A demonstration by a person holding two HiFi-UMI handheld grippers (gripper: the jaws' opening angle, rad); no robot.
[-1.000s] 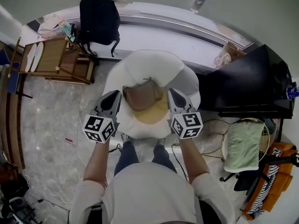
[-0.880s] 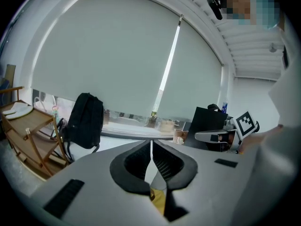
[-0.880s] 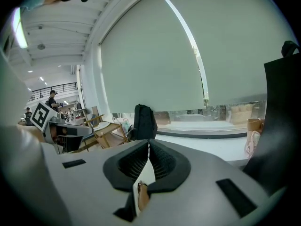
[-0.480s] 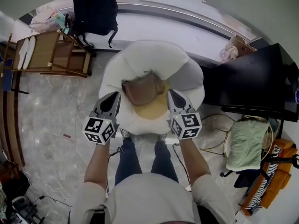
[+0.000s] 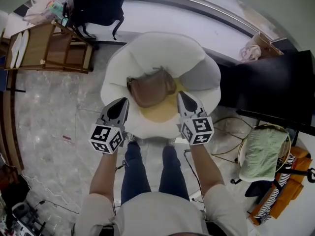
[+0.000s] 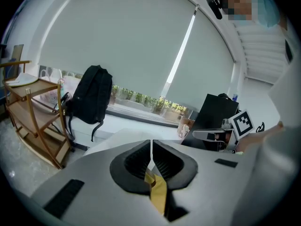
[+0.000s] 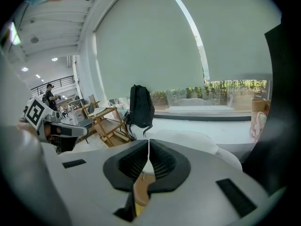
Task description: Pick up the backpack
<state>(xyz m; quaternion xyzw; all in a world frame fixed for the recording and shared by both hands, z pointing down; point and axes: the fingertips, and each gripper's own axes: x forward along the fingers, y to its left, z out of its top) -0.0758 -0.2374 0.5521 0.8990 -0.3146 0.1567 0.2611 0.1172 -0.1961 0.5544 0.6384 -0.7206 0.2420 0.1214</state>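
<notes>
The brown soft backpack (image 5: pixel 151 88) lies on the white round chair (image 5: pixel 147 50), just ahead of and between the left tool (image 5: pixel 123 103) and the right tool (image 5: pixel 180 96). Both tools are pressed together, empty, and equally near.

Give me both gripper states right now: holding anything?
Left gripper: shut, jaws together, nothing between them.
Right gripper: shut, jaws together, nothing held.
</notes>
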